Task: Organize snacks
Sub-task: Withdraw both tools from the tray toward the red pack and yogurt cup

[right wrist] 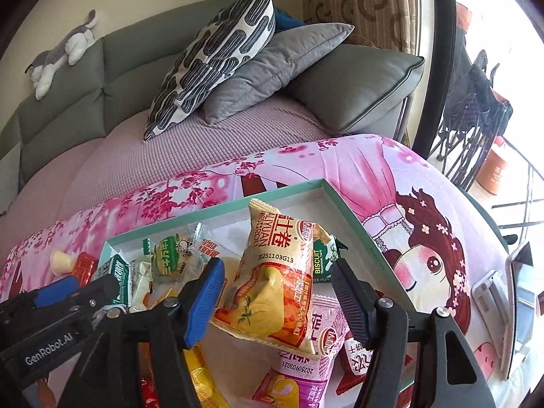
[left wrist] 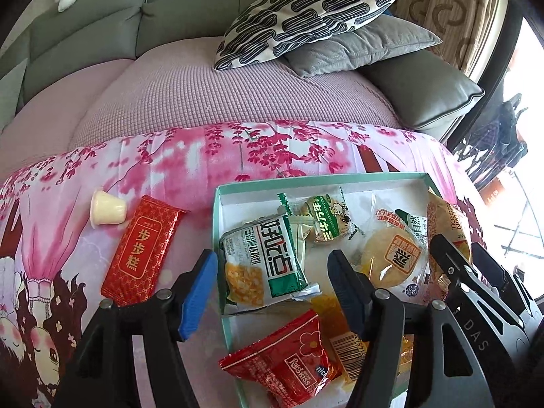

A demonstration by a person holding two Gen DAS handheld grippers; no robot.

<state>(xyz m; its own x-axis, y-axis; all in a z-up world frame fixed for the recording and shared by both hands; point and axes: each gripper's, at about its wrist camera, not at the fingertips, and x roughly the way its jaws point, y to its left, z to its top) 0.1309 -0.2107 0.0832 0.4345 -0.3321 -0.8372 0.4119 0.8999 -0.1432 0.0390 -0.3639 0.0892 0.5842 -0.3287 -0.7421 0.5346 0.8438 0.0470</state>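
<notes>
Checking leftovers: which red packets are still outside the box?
Only the long red packet, lying on the cloth beside the jelly cup. The red flower-print packet overlaps the box edge.

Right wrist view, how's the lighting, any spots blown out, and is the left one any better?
Right wrist view: the window at the right edge is blown out white, while the snack packet between the open fingers stays sharp and evenly lit. Left wrist view: overexposed only at the far right; the box edges bow from fisheye distortion.
</notes>
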